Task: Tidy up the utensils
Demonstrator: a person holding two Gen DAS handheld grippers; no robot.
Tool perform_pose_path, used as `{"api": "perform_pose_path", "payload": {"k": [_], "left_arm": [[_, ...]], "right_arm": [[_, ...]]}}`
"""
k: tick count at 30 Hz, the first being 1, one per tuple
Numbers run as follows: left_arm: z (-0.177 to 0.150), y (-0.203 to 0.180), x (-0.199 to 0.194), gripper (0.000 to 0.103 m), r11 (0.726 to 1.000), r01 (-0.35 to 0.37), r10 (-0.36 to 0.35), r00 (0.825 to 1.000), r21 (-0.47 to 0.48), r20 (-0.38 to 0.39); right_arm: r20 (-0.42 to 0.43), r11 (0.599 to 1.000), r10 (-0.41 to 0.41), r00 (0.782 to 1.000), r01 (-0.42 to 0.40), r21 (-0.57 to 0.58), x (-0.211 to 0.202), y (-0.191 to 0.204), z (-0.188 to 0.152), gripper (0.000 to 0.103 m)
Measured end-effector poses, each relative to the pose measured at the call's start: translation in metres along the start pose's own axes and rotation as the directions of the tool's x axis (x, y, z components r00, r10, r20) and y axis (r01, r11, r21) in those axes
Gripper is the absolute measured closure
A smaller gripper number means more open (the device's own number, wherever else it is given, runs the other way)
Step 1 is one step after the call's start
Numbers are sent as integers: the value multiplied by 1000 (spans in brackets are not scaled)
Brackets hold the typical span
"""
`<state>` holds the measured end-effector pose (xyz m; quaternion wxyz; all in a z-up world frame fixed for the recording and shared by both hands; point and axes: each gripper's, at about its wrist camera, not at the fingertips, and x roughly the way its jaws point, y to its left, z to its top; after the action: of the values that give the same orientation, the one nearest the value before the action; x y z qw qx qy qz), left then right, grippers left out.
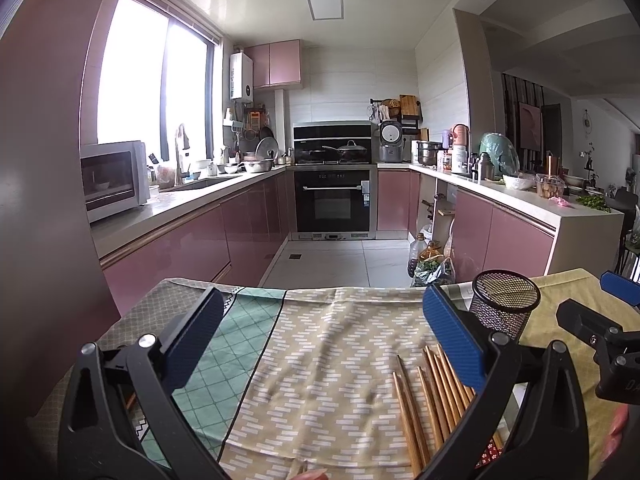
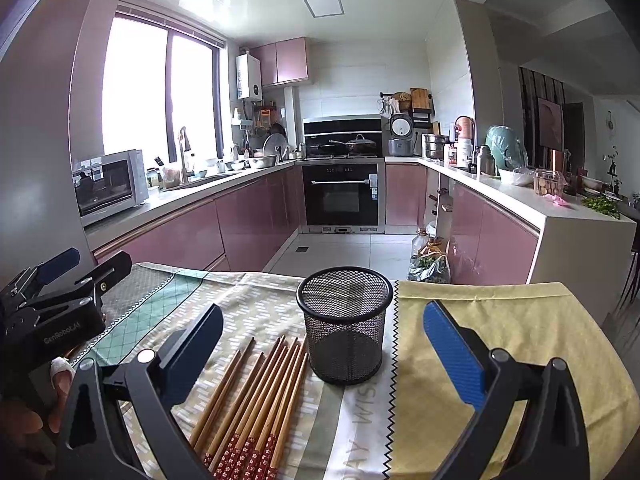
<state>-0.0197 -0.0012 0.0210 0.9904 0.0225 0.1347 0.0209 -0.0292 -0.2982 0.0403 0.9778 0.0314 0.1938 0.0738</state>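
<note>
Several wooden chopsticks [image 2: 256,400] with red flowered handles lie side by side on the patterned cloth, tips pointing away. Just right of them stands an empty black mesh holder [image 2: 345,324], upright. My right gripper [image 2: 324,344] is open above the cloth, the chopsticks and holder showing between its fingers. In the left wrist view the chopsticks [image 1: 432,404] lie under the right finger of my open left gripper [image 1: 324,336], and the mesh holder [image 1: 505,304] stands beyond them. Nothing is held. Each gripper shows in the other's view: right gripper [image 1: 608,320], left gripper [image 2: 52,304].
Patchwork tablecloth [image 2: 500,332] covers the table; its far edge drops to the kitchen floor. Pink cabinets and counters line both sides, an oven [image 2: 340,192] stands at the back, and bottles and a bag of greens [image 2: 430,266] sit on the floor. A hand [image 2: 24,412] shows at lower left.
</note>
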Motion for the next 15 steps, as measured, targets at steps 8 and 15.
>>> {"api": "perform_pose_path", "payload": {"k": [8,15], "left_arm": [[-1,0,0,5,1000,2,-2,1000,0,5],[-2,-1,-2,5,1000,4,-4,1000,0,9]], "right_arm": [[12,1000,-2,1000,2,-3,-1,-1,1,6],[16,1000,-3,1000,3,-2,-1,-1,0,6]]}}
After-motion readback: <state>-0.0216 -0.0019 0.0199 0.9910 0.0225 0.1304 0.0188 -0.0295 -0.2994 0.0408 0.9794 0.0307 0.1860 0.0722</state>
